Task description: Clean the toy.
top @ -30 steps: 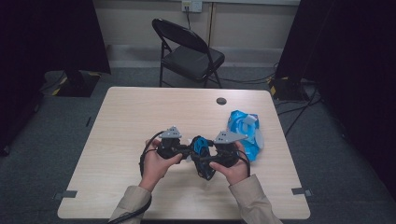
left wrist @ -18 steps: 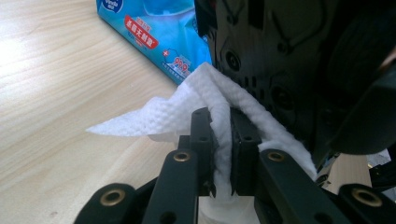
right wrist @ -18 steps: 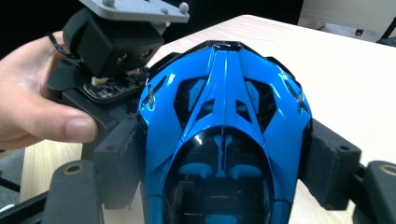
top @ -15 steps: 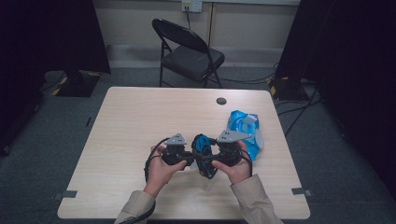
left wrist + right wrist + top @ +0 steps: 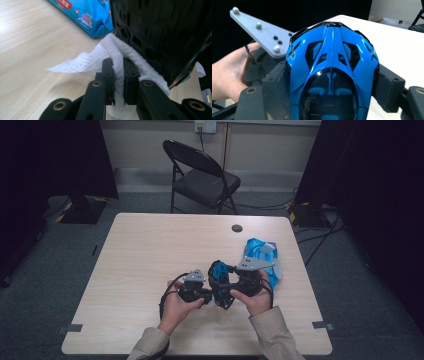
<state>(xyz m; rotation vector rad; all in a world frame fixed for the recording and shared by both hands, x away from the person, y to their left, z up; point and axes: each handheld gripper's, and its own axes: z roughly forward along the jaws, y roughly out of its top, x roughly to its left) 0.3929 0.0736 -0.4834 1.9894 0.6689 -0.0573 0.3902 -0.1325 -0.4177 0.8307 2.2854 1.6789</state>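
A glossy blue and black toy car body [image 5: 332, 62] sits between the pads of my right gripper [image 5: 332, 85], which is shut on its two sides. In the high view the car body [image 5: 219, 279] hangs above the table between both hands. My left gripper [image 5: 117, 62] is shut on a folded white wipe [image 5: 100, 56]. The wipe lies against the black underside of the car body [image 5: 162, 32]. From above, my left gripper [image 5: 209, 294] meets my right gripper [image 5: 235, 287] just left of the shell.
A blue pack of wipes [image 5: 262, 254] lies on the wooden table [image 5: 150, 250] behind my right hand; its corner [image 5: 85, 12] is near the wipe. A small dark disc [image 5: 237, 228] rests near the far edge. A folding chair [image 5: 200, 175] stands beyond the table.
My left hand has moved right and slightly toward the near edge, bringing the wipe up against the car body. The right hand has stayed about where it was.
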